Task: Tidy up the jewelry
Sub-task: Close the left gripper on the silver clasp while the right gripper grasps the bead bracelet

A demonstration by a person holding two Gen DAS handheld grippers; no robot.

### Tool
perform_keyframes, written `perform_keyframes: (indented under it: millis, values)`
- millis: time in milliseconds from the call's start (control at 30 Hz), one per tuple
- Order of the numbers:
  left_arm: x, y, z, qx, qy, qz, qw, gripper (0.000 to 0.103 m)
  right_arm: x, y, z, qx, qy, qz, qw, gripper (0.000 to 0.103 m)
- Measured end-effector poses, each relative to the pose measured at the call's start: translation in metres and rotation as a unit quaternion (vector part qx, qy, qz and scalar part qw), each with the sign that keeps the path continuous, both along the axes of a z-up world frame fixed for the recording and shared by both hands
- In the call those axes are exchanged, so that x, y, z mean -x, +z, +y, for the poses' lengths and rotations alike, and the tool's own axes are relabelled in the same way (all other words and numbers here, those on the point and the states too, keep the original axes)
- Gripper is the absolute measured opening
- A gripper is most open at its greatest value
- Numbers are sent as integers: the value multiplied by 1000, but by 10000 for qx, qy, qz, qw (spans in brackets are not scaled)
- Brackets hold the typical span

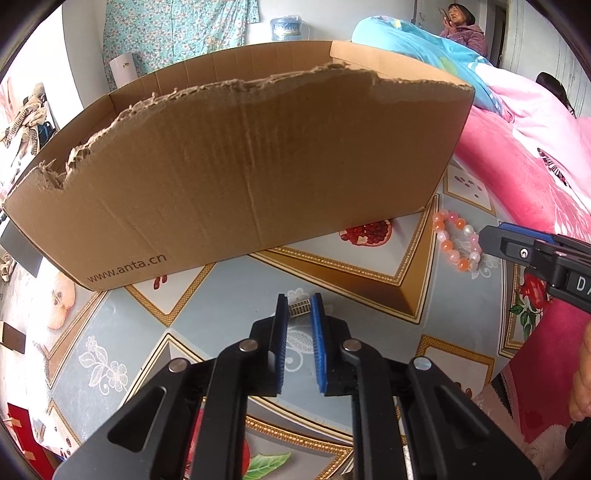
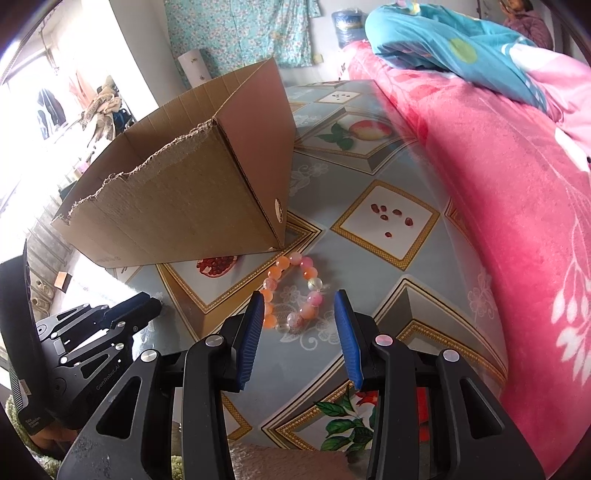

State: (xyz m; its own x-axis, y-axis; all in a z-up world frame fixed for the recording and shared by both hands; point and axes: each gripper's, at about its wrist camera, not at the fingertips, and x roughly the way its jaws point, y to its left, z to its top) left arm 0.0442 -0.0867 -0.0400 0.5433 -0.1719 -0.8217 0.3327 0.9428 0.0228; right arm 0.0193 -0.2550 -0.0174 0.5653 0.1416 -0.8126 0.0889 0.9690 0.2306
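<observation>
A torn-rimmed cardboard box [image 1: 240, 166] [image 2: 177, 206] stands on the table with the fruit-patterned cover [image 1: 122, 321] [image 2: 391, 295]. A small ribbed metal band [image 1: 299, 308] lies just in front of the box, and my left gripper [image 1: 299, 300] is shut on it, its blue pads nearly together. A bracelet of orange, pink and clear beads [image 2: 310, 272] [image 1: 447, 245] lies right of the box's corner. My right gripper [image 2: 299, 295] stands open over the bracelet's near side, one finger on each side of it and not pressing. In the right wrist view the left gripper [image 2: 147, 302] shows at lower left.
A bed with a pink blanket [image 1: 517, 166] [image 2: 498, 184] and blue bedding [image 2: 443, 40] borders the table on the right. A person [image 1: 465, 29] sits at the back. A water jug [image 1: 286, 27] and a floral curtain [image 1: 173, 33] stand behind the box.
</observation>
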Motion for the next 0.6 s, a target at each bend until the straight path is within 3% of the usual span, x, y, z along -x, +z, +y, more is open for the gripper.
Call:
perform_keyframes:
  millis: [267, 400, 600]
  values:
    - [3, -1, 8, 53, 25, -16, 10000, 11, 3, 6, 2, 38, 9, -67, 10000, 37]
    - [0, -2, 15, 128, 113, 1, 9999, 5, 2, 7, 6, 64, 70, -64, 9999, 37]
    - [-2, -1, 17, 54, 139, 43, 9999, 5, -4, 10, 16, 144, 423, -64, 9990, 37]
